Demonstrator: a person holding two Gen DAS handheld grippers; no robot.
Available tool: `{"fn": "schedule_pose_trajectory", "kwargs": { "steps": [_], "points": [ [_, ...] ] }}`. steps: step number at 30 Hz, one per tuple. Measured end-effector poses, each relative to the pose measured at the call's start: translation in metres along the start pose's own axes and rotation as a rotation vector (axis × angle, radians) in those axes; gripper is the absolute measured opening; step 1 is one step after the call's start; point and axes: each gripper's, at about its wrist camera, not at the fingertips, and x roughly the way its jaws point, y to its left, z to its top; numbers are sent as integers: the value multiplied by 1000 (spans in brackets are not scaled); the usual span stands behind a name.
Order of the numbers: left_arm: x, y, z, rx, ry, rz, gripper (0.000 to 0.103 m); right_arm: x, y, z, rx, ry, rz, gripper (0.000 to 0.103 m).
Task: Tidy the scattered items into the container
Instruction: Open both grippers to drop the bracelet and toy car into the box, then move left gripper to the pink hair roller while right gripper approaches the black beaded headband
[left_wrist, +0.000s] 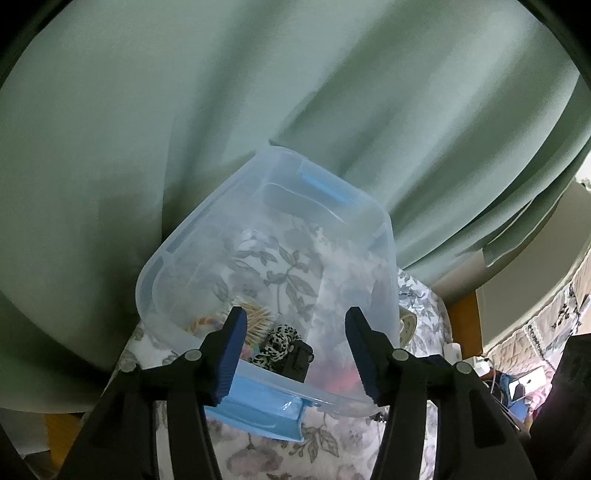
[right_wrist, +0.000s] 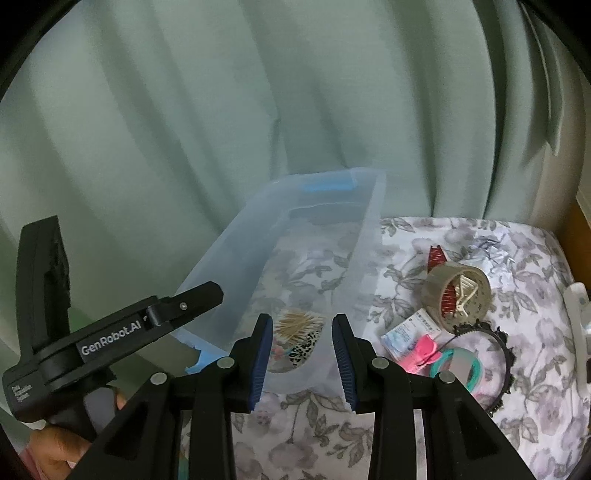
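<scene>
The translucent container (left_wrist: 207, 236) with blue latches sits on a floral cloth (right_wrist: 406, 243), backed against a green curtain (left_wrist: 258, 81); it already holds a bundle of toothpicks (left_wrist: 255, 319), a black-and-white patterned hair tie (left_wrist: 277, 343), a pastel ring (left_wrist: 205, 324) and a small black clip (left_wrist: 299, 360). The left gripper (left_wrist: 295, 350) hangs over the container's near rim; its jaws stand apart with nothing pinched between them. The right gripper (right_wrist: 301, 358) stands at the container's near corner; its jaws are parted, narrower than the left's, and empty. Scattered items lie on the cloth to the right of the container: a roll of clear tape (right_wrist: 460, 295), a pink clip (right_wrist: 421, 350), a teal tape roll (right_wrist: 461, 365), a small packet (right_wrist: 406, 330) and a black toothed headband (right_wrist: 498, 369); all lie well outside the container.
</scene>
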Motion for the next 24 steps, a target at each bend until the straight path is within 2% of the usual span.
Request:
{"fn": "schedule_pose_trajectory", "kwargs": {
  "steps": [9, 24],
  "points": [
    [-1, -34, -2, 75, 3, 15, 63, -22, -23, 0, 62, -47, -9, 56],
    [6, -102, -24, 253, 37, 35, 63, -59, -96, -16, 232, -124, -14, 70]
  ]
}}
